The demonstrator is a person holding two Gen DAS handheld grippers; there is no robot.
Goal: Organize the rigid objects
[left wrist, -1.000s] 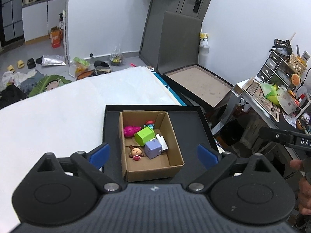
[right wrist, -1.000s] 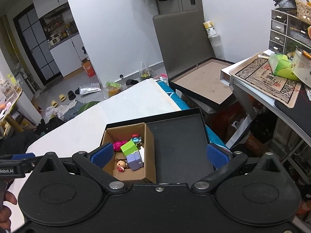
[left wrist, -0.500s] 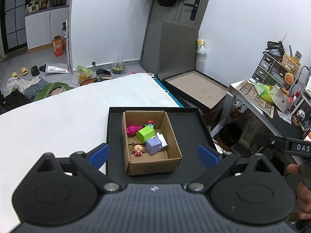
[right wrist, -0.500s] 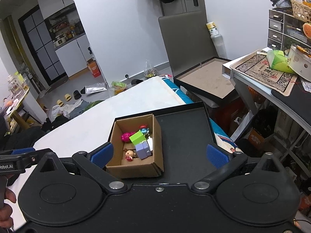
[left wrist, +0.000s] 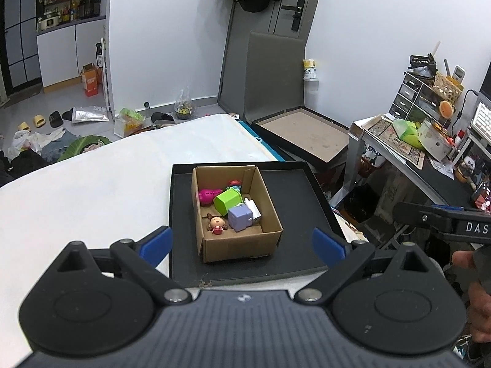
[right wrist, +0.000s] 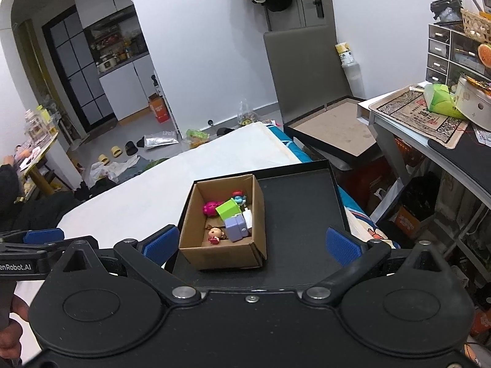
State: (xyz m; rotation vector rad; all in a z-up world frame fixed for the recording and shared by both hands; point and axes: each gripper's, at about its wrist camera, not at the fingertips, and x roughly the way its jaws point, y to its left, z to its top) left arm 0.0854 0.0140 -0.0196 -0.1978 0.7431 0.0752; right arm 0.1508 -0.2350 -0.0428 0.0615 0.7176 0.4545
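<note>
We hold the left gripper [left wrist: 242,243] and the right gripper [right wrist: 251,242] above the near edge of a black tray [left wrist: 294,202], each with its blue fingertips spread wide and nothing between them. The tray lies on a white worktop [left wrist: 92,190]. A cardboard box [left wrist: 242,245] stands in the tray's left part, and the toys sit inside it: a pink one [left wrist: 207,196], a green cube [left wrist: 228,201], a lilac cube [left wrist: 240,218], a small doll [left wrist: 217,224], a white piece [left wrist: 254,208] and a red-and-blue figure [left wrist: 234,184].

The figure is half hidden behind the green cube, and we cannot make out what it is. The white piece is mostly covered by the lilac cube. Our gripper bodies block the tray's near edge. Each view catches only the tip of the other gripper at its side, with part of a hand [left wrist: 477,303].

Against the frame a second ago, both views show the box farther off and more of the room, so we have pulled back and up. The toys lie as before.
</note>
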